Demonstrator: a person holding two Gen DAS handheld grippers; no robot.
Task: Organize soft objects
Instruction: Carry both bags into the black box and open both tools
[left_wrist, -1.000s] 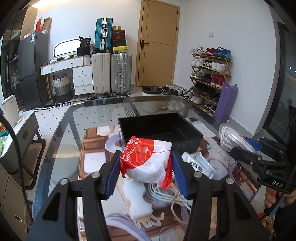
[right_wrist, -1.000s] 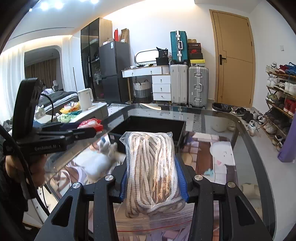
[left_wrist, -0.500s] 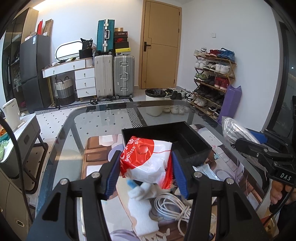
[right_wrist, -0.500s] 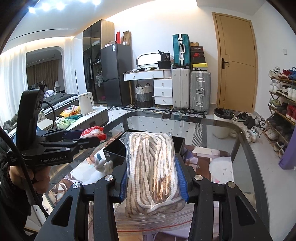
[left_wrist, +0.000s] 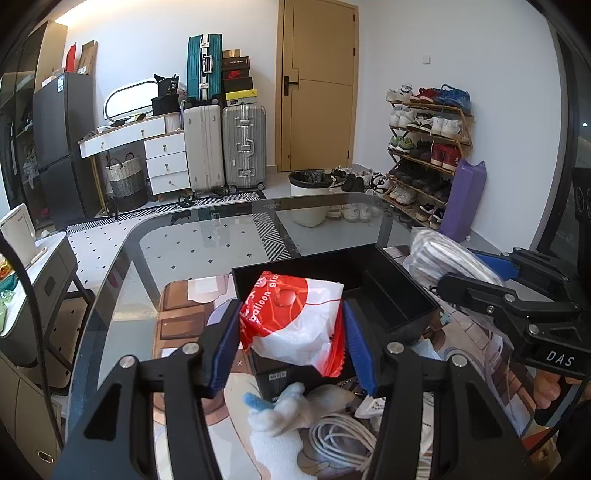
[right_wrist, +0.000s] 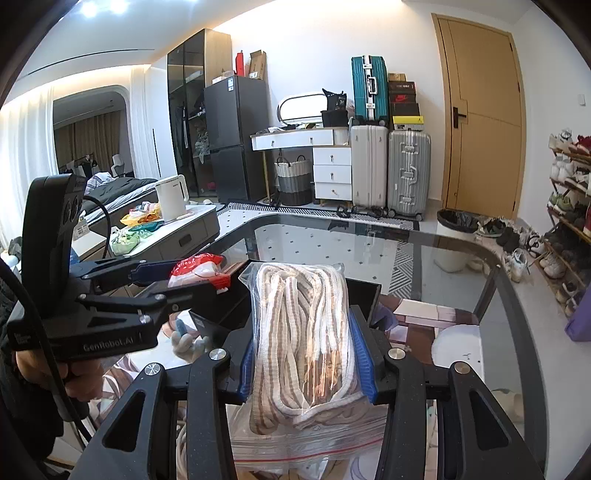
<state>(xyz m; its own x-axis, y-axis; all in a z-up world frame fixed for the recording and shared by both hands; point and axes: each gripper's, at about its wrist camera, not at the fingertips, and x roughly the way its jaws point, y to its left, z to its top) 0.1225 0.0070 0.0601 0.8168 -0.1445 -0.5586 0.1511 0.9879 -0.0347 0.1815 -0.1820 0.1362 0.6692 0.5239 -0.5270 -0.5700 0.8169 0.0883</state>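
Note:
My left gripper is shut on a red and white balloon bag and holds it over the near edge of the black open box. My right gripper is shut on a clear zip bag of white and tan rope, held above the box. The right gripper with its rope bag shows at the right of the left wrist view. The left gripper with the balloon bag shows at the left of the right wrist view.
The box stands on a glass table. Below the left gripper lie a white and blue plush toy, a coil of white cable and small packets. Suitcases, a door and a shoe rack stand beyond the table.
Both grippers have moved forward toward the black box with their bags. The balloon bag now hangs over the box's near edge, and the plush toy has come into view below it.

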